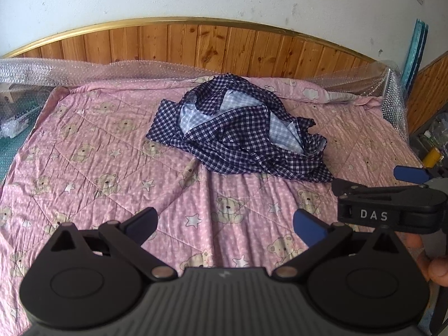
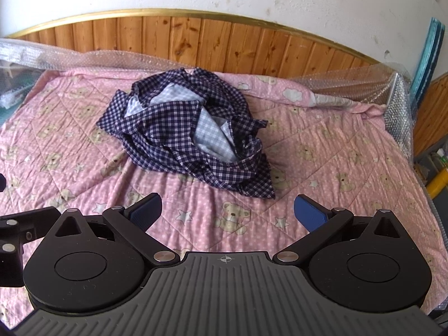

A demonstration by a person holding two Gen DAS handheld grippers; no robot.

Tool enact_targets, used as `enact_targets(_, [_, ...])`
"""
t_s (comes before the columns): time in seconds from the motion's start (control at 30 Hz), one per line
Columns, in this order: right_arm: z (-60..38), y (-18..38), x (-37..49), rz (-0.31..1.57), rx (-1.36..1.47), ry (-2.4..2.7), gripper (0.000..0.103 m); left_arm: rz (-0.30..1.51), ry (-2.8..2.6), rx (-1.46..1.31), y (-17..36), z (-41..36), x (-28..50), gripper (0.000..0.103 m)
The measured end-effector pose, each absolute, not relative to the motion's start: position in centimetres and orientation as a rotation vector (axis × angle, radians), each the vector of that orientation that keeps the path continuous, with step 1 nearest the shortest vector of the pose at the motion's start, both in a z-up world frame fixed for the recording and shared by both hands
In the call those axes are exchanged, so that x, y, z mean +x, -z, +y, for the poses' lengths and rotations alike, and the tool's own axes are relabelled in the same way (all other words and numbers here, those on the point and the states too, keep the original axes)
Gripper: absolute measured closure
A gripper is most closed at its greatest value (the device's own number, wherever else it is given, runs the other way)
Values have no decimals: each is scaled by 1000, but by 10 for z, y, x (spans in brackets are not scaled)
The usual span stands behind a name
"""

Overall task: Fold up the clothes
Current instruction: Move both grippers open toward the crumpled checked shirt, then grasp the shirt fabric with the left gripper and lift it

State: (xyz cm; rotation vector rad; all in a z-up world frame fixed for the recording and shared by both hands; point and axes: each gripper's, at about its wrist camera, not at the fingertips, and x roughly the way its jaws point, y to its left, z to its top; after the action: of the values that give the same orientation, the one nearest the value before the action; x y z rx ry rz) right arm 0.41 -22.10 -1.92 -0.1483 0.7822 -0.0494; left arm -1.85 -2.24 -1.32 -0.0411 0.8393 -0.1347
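Note:
A crumpled navy-and-white checked shirt (image 1: 238,134) lies in a heap on the pink bear-print quilt (image 1: 98,151), its pale inner side showing in places. My left gripper (image 1: 225,225) hovers open over the quilt, well short of the heap, nothing between its blue pads. The same shirt (image 2: 190,134) sits ahead and slightly left in the right wrist view. My right gripper (image 2: 228,212) is open too, empty, near the heap's front corner but apart from it. The right gripper also shows at the left wrist view's right edge (image 1: 392,198), held by a hand (image 1: 431,266).
A wooden headboard (image 1: 210,47) with a gold rim runs behind the bed. Bubble wrap (image 1: 56,68) lines the far edge and right corner (image 2: 397,103). A yellow object (image 2: 438,184) and clutter sit right of the bed. Bare quilt (image 2: 350,154) spreads around the heap.

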Motion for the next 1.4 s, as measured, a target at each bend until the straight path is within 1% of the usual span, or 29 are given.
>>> enact_targets(0.1, [-218,19,6,783,-148,47,2,857,139,-44,16,-20,-17,0])
enact_targets(0.23, [-215,19,9,792,-148,37,2,834,133,-41,14,-14,-18,0])
enact_targets(0.27, [-214,19,10,796,-148,33,4,835,138,-46,14,-13,-17,0])
enact_targets(0.3, [-213,19,11,797,-151,30,6,832,147,-53,13,-11,-17,4])
enact_targets(0.33, [-212,19,10,799,-156,29,14,828,156,-56,13,-10,-17,16])
enact_targets(0.37, [-211,20,11,803,-156,25,26,829,162,-55,13,-10,-16,32])
enact_targets(0.4, [-211,20,12,811,-151,23,33,829,168,-52,13,-9,-16,41])
enact_targets(0.43, [-211,21,14,821,-139,19,52,830,174,-50,13,-9,-15,57])
enact_targets(0.47, [-212,21,15,832,-127,15,75,835,184,-52,14,-9,-14,76])
enact_targets(0.5, [-212,22,16,844,-107,8,83,840,193,-54,15,-9,-13,87])
enact_targets(0.53, [-213,23,15,844,-92,-9,100,840,202,-55,16,-9,-13,102])
enact_targets(0.57, [-213,23,15,844,-78,-27,103,840,210,-55,17,-9,-12,103])
enact_targets(0.67, [-211,23,15,825,-84,-55,103,815,219,-43,16,-11,-14,103])
enact_targets(0.83, [-217,35,25,839,-135,-34,103,824,216,-49,16,-14,-5,103])
enact_targets(0.87, [-218,37,27,842,-145,-30,102,837,209,-52,17,-15,0,100])
enact_targets(0.9, [-219,39,29,845,-155,-25,98,848,202,-77,19,-13,5,93])
enact_targets(0.93, [-220,42,31,847,-165,-21,72,858,202,-110,20,-10,10,58])
enact_targets(0.97, [-221,44,33,850,-175,-17,30,864,189,-152,22,-5,16,13])
enact_targets(1.0, [-222,47,35,853,-186,-13,17,850,168,-187,22,-1,20,2])
enact_targets(1.03, [-223,49,38,856,-196,-9,10,848,155,-213,24,3,26,0])
enact_targets(1.23, [-252,71,65,926,-184,-3,10,931,85,-333,41,13,82,0])
enact_targets(1.4, [-286,85,88,960,-119,23,6,1006,54,-327,64,-9,146,0])
